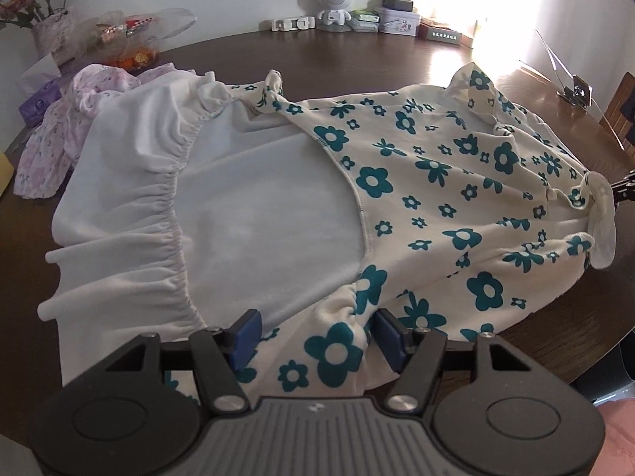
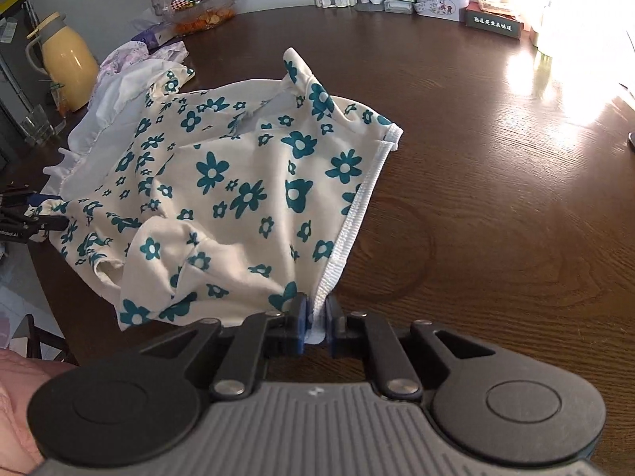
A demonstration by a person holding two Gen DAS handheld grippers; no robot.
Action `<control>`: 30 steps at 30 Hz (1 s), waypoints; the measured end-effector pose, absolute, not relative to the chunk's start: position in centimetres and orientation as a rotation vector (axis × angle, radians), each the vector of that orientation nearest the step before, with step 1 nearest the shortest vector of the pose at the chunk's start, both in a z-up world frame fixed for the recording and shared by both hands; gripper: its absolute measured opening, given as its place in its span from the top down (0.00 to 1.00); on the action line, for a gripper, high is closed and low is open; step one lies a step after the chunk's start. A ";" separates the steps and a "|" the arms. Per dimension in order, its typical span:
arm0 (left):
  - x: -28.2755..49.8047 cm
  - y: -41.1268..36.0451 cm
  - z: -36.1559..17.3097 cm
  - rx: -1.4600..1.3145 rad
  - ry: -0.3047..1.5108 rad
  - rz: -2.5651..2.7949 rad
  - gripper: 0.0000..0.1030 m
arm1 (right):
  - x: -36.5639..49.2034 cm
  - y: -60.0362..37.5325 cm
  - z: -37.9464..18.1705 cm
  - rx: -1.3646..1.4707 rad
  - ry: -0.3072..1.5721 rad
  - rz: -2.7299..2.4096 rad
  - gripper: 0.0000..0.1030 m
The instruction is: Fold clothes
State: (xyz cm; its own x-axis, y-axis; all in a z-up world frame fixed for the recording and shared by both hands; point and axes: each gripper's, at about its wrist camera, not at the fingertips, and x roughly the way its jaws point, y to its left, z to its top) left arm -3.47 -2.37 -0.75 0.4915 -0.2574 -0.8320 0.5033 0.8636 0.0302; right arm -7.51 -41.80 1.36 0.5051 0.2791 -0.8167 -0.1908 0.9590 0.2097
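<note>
A cream dress with teal flowers (image 1: 436, 182) lies spread on the dark wooden table (image 1: 357, 63), its white lining and gathered white ruffle (image 1: 151, 206) turned out on the left. My left gripper (image 1: 317, 337) is open, its blue pads either side of the dress's gathered near edge. My right gripper (image 2: 316, 319) is shut on the dress's white ribbed hem (image 2: 349, 226) and lifts that side off the table (image 2: 496, 198). The floral dress (image 2: 222, 182) bunches toward the left gripper at the far left of the right wrist view (image 2: 24, 218).
A pink floral garment (image 1: 55, 135) lies at the table's far left. A yellow jug (image 2: 67, 59), snack bags (image 2: 202, 8), a vase, a white robot speaker (image 1: 333, 0) and tins (image 2: 440, 4) line the back edge. Bright glare covers the right side.
</note>
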 end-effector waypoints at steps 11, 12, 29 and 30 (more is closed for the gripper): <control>-9.4 -1.3 5.3 0.341 0.807 -0.414 0.03 | -12.9 -39.0 4.9 0.016 0.801 0.333 0.18; -9.9 -1.3 5.4 0.358 0.807 -0.414 0.03 | -13.6 -37.9 4.9 -0.009 0.795 0.330 0.09; -11.7 1.5 1.9 0.497 0.789 -0.488 0.33 | -17.1 -30.0 3.3 -0.160 0.806 0.226 0.41; -11.7 1.5 1.6 0.501 0.792 -0.501 0.40 | -16.9 -29.6 3.2 -0.187 0.811 0.242 0.45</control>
State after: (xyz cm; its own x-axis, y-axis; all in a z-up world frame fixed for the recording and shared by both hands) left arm -11.71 1.45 1.56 0.6004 -0.2318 -0.7654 0.5924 0.7718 0.2310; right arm -16.90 -29.56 3.17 0.6637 0.1419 -0.7344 -0.2842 0.9561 -0.0721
